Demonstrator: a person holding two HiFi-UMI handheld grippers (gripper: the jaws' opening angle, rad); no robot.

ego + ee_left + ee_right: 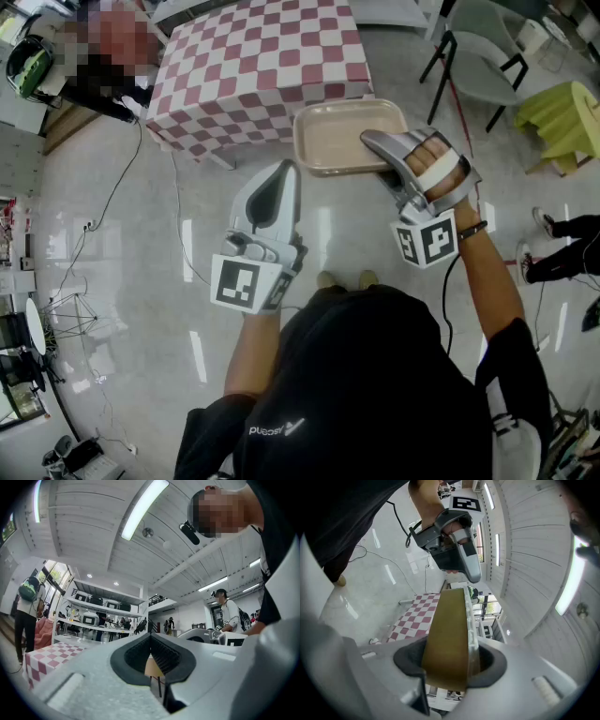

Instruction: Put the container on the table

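Note:
A shallow beige container (342,136) hangs in the air just short of the table with the red-and-white checked cloth (253,66). My right gripper (378,142) is shut on the container's right rim. In the right gripper view the container's wall (447,630) runs edge-on between the dark pads (410,660) of the right gripper (448,663). My left gripper (284,172) is shut and holds nothing, its tip close to the container's near left corner. In the left gripper view, the left gripper (151,639) has its pads meeting. The left gripper (459,550) also shows in the right gripper view, beyond the container.
A grey chair (487,56) and a yellow-green object (567,117) stand to the right of the table. A cable (178,216) trails over the glossy floor at the left. Another person's legs (562,246) are at the right edge, and someone sits at the far left.

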